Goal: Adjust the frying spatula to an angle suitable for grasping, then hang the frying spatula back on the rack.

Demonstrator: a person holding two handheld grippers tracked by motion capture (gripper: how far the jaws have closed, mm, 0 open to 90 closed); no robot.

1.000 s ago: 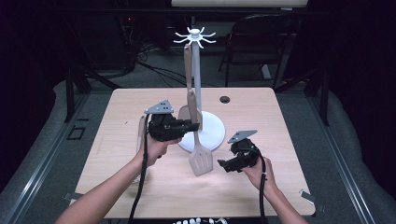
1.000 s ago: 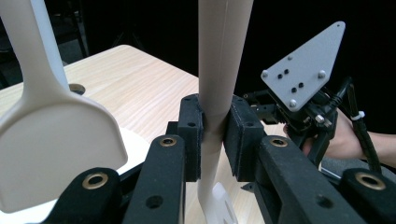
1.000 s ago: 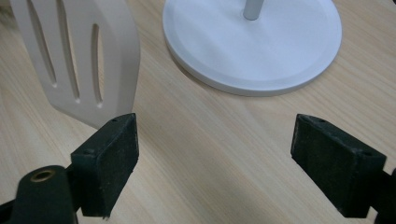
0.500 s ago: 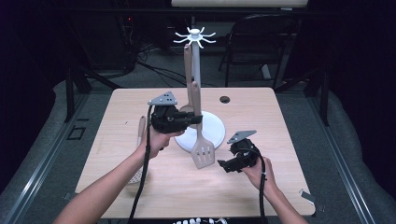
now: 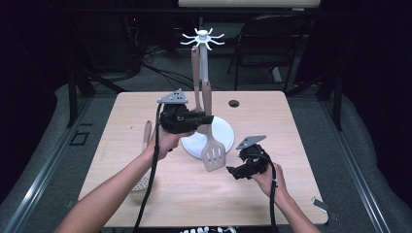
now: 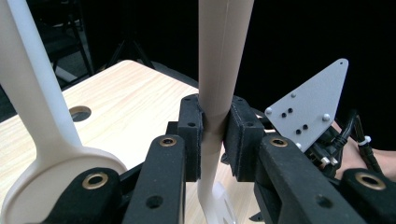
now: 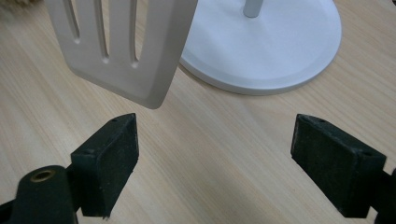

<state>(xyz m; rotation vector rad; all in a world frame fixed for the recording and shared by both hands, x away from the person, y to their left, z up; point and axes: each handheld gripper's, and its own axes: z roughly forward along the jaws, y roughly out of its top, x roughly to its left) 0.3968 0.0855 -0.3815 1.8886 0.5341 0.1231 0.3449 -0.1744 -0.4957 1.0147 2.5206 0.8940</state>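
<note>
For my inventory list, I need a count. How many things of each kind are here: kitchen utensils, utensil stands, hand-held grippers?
Kitchen utensils: 3 (slotted spatula, hanging spoon, lying utensil)
Utensil stand: 1
Hand-held grippers: 2 (left hand-held gripper, right hand-held gripper)
Total: 6

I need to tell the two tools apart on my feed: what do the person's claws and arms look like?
Both are black, blocky handheld tools. The left claw and right claw each carry a grey three-cornered plate dotted with small white studs, brass-ringed pivot holes and flat black foam-like pads. A black cable trails along each forearm. No sleeves show.
</note>
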